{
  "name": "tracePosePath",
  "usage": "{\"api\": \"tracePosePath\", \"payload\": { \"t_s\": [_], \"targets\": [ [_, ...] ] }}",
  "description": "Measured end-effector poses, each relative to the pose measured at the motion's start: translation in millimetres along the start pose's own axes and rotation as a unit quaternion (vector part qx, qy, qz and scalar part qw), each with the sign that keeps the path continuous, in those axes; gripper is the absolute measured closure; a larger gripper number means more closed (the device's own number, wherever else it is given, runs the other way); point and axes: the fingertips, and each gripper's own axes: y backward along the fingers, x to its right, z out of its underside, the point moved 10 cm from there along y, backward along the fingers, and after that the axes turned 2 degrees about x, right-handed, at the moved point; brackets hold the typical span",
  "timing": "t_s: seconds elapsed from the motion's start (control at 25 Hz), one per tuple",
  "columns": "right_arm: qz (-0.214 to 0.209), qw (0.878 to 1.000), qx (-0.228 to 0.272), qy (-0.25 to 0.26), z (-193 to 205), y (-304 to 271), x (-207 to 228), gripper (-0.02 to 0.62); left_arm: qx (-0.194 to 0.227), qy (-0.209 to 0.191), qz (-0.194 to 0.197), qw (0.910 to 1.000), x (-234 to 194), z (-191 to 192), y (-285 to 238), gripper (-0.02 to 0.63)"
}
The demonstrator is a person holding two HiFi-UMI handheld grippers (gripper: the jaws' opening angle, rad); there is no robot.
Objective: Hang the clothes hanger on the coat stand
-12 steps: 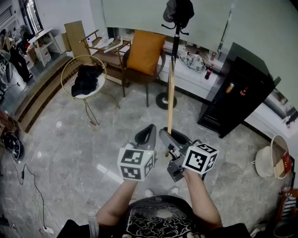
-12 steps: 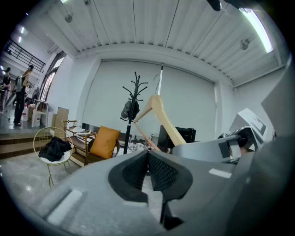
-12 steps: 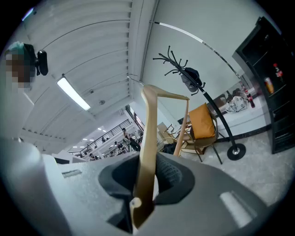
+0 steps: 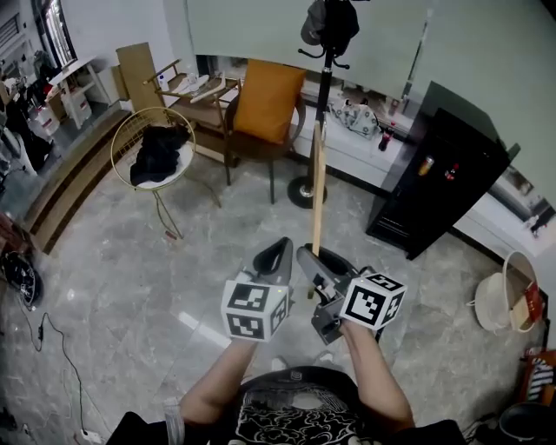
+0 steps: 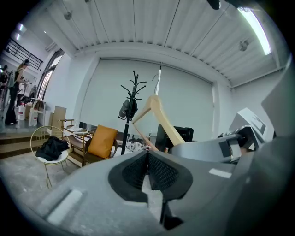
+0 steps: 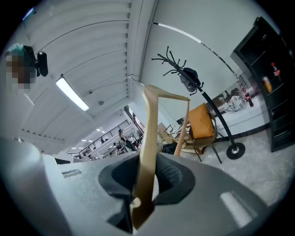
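Observation:
A pale wooden clothes hanger [image 4: 318, 182] stands upright out of my right gripper [image 4: 306, 255], which is shut on the lower end of one of its arms. In the right gripper view that arm [image 6: 146, 152] runs up between the pads to the hanger's bend. The black coat stand [image 4: 324, 87] rises beyond the hanger, with a dark item hung at its top [image 4: 331, 21] and a round base [image 4: 304, 192]. It also shows in both gripper views, as the stand [image 5: 132, 103] and as the stand [image 6: 205, 99]. My left gripper [image 4: 279, 246] is beside the right one, its pads [image 5: 148, 162] shut together on nothing.
A chair with an orange cushion [image 4: 271, 98] stands left of the stand. A gold wire seat holding black clothes [image 4: 157, 155] is further left. A black cabinet [image 4: 441, 178] stands at the right, a white basket [image 4: 503, 304] at the far right. A cable [image 4: 50, 339] lies on the floor.
The room has slid slightly left in the head view. Both grippers and the hanger keep their places.

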Motion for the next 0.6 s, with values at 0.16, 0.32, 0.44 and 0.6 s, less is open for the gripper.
{"api": "tracePosePath", "payload": {
  "t_s": [0.16,0.32,0.44,0.6],
  "targets": [
    [0.001,1.0,0.003,-0.008,-1,3,5,0.502,-0.005,0.001,0.004,1.0,1,2,-5,0.6],
    [0.003,1.0,0.006,-0.011,1,3,9,0.502,-0.007,0.0,0.006,1.0,1,6,-7,0.6],
    [0.003,1.0,0.003,-0.009,-2,2,16,0.502,-0.007,-0.001,0.005,1.0,2,6,-15,0.6],
    [-0.007,1.0,0.0,-0.014,-18,-2,34,0.502,-0.007,-0.002,-0.002,1.0,4,2,-37,0.6]
  ]
}}
